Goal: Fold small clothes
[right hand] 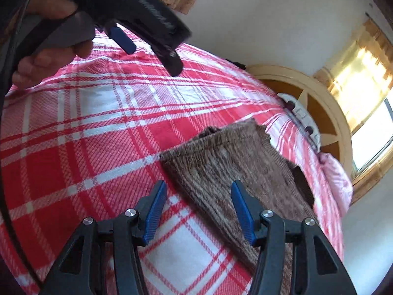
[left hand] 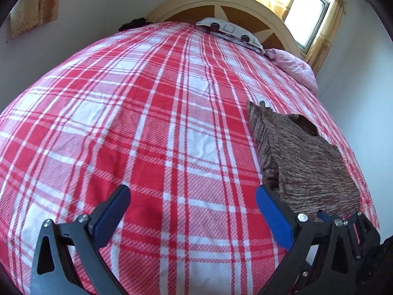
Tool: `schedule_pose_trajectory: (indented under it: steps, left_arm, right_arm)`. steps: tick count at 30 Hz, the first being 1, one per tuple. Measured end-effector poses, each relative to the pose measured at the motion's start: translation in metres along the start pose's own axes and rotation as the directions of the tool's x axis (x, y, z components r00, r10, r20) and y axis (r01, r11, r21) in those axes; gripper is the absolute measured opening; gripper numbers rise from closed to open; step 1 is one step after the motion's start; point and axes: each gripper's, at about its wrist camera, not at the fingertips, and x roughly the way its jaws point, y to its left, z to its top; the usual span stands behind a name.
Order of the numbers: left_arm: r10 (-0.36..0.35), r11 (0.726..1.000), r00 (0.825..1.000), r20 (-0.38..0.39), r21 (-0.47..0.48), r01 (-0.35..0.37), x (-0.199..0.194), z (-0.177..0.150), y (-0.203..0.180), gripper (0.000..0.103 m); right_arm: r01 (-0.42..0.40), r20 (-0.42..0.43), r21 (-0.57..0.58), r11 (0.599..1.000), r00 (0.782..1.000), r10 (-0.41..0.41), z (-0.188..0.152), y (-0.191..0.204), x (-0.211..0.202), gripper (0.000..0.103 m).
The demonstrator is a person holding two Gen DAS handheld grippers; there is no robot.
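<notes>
A small brown striped knit garment [left hand: 302, 157] lies folded flat on the red and white plaid bed cover [left hand: 147, 113], toward the bed's right side. My left gripper [left hand: 192, 196] is open and empty, hovering over bare cover just left of the garment; its right finger overlaps the garment's near left corner in view. In the right wrist view the garment [right hand: 221, 162] lies just ahead of my right gripper [right hand: 197, 191], which is open and empty above its near edge. The left gripper [right hand: 147, 49], held by a hand, shows at the upper left there.
A patterned pillow [left hand: 233, 32] and a pink quilt [left hand: 294, 66] lie at the head of the bed by the cream and brown headboard [left hand: 221, 2]. A window with yellow curtains [left hand: 312, 7] is behind. A dark item [left hand: 132, 23] sits at the far left corner.
</notes>
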Motion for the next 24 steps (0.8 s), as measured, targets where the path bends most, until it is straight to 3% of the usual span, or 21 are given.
schedule_pose_trajectory:
  steps: [8, 10, 11, 12, 19, 24]
  left_arm:
    - [-0.107, 0.989, 0.994, -0.021, -0.11, 0.104, 0.016, 0.015, 0.027, 0.103]
    - [-0.138, 0.981, 0.99, -0.008, -0.136, 0.136, 0.018, 0.018, 0.034, 0.103]
    - [-0.147, 0.98, 0.989, -0.005, -0.14, 0.145, 0.02, 0.021, 0.036, 0.103]
    - [-0.149, 0.979, 0.989, -0.004, -0.139, 0.147, 0.022, 0.024, 0.035, 0.103]
    - [-0.231, 0.972, 0.973, -0.017, -0.056, 0.23, 0.047, 0.051, -0.004, 0.102]
    - [-0.304, 0.951, 0.949, -0.076, 0.028, 0.307, 0.075, 0.069, -0.047, 0.102]
  right_arm:
    - [0.019, -0.019, 0.019, 1.0, 1.0, -0.018, 0.015, -0.003, 0.018, 0.053]
    - [-0.022, -0.013, 0.042, 0.999, 1.0, 0.022, 0.011, -0.005, 0.019, 0.037]
    - [-0.029, -0.009, 0.045, 0.999, 1.0, 0.03, 0.01, -0.005, 0.02, 0.021]
    - [-0.025, -0.013, 0.045, 0.999, 1.0, 0.026, 0.008, -0.004, 0.021, 0.013]
    - [-0.034, -0.019, 0.129, 0.991, 0.999, 0.037, 0.004, -0.015, 0.027, 0.012]
    - [-0.019, -0.018, 0.123, 0.992, 1.0, 0.022, 0.003, -0.011, 0.026, 0.012]
